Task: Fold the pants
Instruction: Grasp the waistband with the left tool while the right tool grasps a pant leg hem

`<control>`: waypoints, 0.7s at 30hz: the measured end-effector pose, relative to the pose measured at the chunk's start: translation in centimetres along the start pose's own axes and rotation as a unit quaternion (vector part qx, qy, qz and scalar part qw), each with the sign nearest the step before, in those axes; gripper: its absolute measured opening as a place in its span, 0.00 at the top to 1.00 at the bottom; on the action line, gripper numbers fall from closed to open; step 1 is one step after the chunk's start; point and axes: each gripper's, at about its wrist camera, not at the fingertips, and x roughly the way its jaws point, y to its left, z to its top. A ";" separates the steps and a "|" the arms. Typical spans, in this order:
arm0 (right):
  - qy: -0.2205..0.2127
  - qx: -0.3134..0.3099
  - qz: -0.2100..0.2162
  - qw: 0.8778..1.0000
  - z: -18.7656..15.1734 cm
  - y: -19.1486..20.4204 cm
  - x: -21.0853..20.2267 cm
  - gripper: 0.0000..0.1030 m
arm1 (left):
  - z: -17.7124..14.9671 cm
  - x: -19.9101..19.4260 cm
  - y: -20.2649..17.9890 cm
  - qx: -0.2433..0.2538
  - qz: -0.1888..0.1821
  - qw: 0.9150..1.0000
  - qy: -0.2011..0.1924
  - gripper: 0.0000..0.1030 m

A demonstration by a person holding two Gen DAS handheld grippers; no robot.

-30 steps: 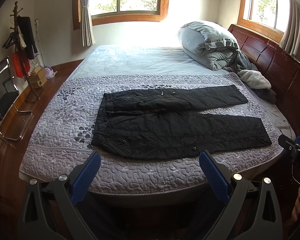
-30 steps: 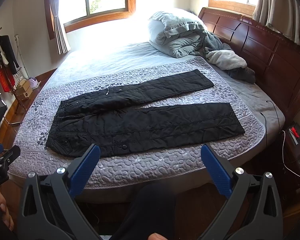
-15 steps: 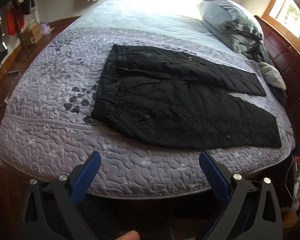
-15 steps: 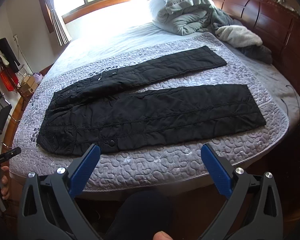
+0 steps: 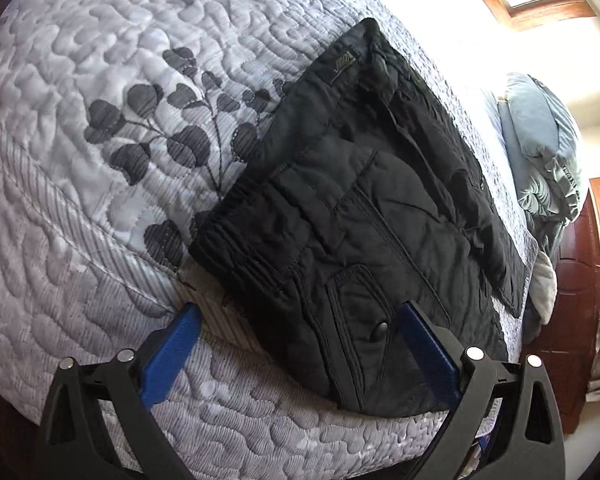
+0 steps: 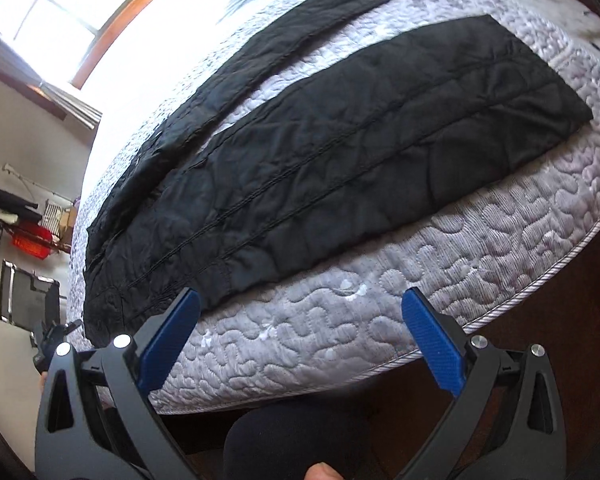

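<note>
Black quilted pants (image 5: 364, 216) lie flat on the grey quilted bedspread (image 5: 80, 160), legs spread apart. In the left wrist view the waistband end fills the middle; my left gripper (image 5: 300, 316) is open, low over the near waist corner, its right pad beside a pocket snap button (image 5: 381, 327). In the right wrist view the two legs (image 6: 340, 148) stretch up to the right. My right gripper (image 6: 300, 304) is open just off the near leg's lower edge, with nothing between its blue pads (image 6: 168, 336).
A folded grey duvet (image 5: 548, 136) and a wooden headboard (image 5: 580, 280) sit at the bed's far end. A window (image 6: 76, 12), a coat rack (image 6: 12, 216) and a chair (image 6: 28, 300) stand beyond the bed. The bed edge (image 6: 500, 312) drops to dark floor.
Both grippers have dropped in close to the bed. The left has closed in on the waistband corner and the right on the near leg's edge. The pants have not moved.
</note>
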 end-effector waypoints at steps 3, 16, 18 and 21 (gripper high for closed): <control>-0.008 0.058 0.012 0.998 1.5 -4.3 -0.1 0.02 | 0.2 1.1 -0.3 -0.003 0.021 1.000 0.000 0.04; -0.122 0.289 0.072 0.947 8.5 -23.6 -2.7 0.02 | 0.1 1.8 -0.5 -0.029 0.025 0.999 -0.031 0.42; -0.125 0.306 0.080 0.940 9.3 -25.3 -2.2 0.02 | -0.1 1.7 -0.2 -0.033 0.025 0.998 -0.039 0.44; -0.136 0.322 0.097 0.932 10.1 -27.1 -1.8 0.02 | -0.4 1.2 0.0 -0.036 0.044 0.997 -0.051 0.54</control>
